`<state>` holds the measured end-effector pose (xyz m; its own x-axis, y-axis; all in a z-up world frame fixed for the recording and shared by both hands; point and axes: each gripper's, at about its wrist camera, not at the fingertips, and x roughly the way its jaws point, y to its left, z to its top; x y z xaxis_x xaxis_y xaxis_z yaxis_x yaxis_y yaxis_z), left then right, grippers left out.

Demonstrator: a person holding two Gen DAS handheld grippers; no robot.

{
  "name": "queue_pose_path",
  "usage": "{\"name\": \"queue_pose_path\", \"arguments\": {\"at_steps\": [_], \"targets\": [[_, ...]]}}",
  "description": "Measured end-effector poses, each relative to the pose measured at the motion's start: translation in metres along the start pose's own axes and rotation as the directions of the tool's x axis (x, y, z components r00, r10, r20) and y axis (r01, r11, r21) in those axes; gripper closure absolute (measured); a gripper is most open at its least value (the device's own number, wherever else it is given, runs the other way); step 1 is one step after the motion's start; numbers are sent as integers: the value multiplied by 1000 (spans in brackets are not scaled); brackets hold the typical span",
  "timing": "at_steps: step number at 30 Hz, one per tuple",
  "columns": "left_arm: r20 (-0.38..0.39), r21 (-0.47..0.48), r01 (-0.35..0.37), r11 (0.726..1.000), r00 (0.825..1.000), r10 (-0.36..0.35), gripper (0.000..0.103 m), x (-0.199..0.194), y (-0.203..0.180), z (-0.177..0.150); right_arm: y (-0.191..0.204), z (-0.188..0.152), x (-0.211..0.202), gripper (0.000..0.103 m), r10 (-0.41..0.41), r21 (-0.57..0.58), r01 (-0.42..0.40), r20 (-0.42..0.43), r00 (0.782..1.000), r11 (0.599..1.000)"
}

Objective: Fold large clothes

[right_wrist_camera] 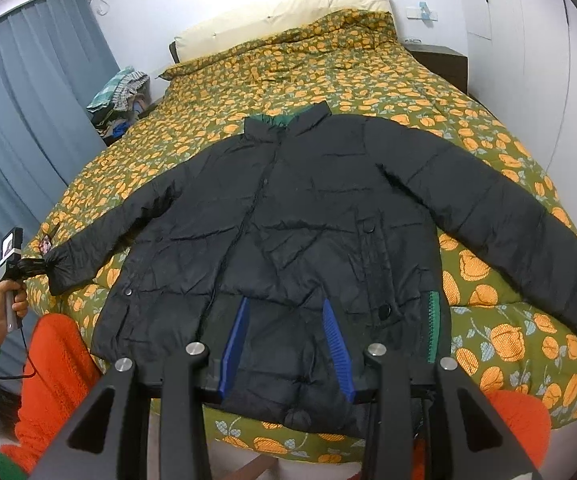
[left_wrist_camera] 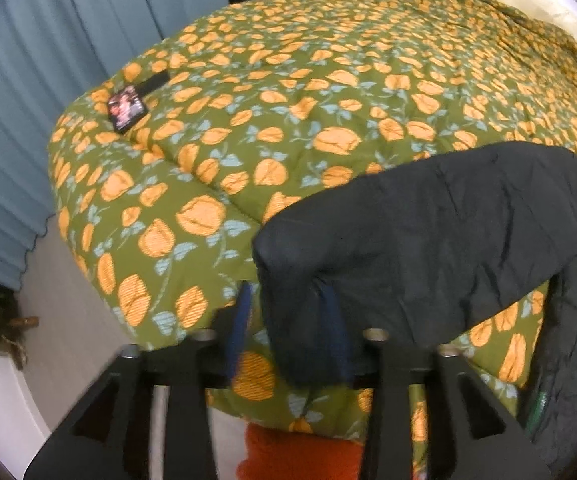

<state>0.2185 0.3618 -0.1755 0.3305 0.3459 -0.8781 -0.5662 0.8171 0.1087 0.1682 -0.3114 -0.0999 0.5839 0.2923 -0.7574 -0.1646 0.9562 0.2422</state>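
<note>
- My right tongs (right_wrist_camera: 285, 302) hang just above the hem of the black jacket (right_wrist_camera: 288, 208). The jaws are part open with flat fabric below them, and I see nothing pinched.
- My left tongs (left_wrist_camera: 284, 292) sit at the near left corner of the bed (right_wrist_camera: 328, 72), at the cuff (left_wrist_camera: 368, 240) of the left-hand sleeve. The jaws stand apart: the cuff drapes over one finger and clears the other, so I read it as loose, not clamped.
- The jacket lies front up on the quilt. Its long axis runs straight away from me, hem nearest and collar (right_wrist_camera: 288, 120) farthest.
- The sleeves spread crosswise to that axis. The right-hand sleeve (right_wrist_camera: 528, 248) reaches out well apart from either tool.
- My judgement: the next fold carries the left sleeve inward across the body, rightward from my left tongs, which are much the nearer.
</note>
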Motion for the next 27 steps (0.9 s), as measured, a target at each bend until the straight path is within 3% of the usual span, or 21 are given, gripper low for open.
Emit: {"name": "queue_pose_path", "arguments": {"at_steps": [1,4,9,12,17,21,25,27], "targets": [[6,-6,-2,1000,1000,2,43,-4,3,-2,1,0,0,63,-2,-1,2,0,1000,1000],[33,-10,13,1000,999,-13,39,-18,8,-9,4,-1,1,49,0,9,0,5,1000,1000],[100,50,81,995,991,-86,31,-59,-12,-23,3,-4,9,48,-3,29,4,-14,1000,1000],[126,116,152,982,978,-166,27,-83,-40,-30,2,-5,13,48,0,44,1,-26,1000,999],[133,250,269,930,942,-308,22,-116,-105,-43,5,-5,11,48,-3,35,4,-15,1000,999],[97,354,366,861,901,-423,16,-130,-170,-59,4,-7,9,48,-7,37,8,-9,1000,999],[59,420,396,817,886,-460,15,-121,-231,-81,1,-11,9,48,-7,57,8,-7,1000,998],[30,436,404,804,886,-462,15,-110,-260,-92,0,-13,9,48,-4,65,5,-6,1000,998]]}}
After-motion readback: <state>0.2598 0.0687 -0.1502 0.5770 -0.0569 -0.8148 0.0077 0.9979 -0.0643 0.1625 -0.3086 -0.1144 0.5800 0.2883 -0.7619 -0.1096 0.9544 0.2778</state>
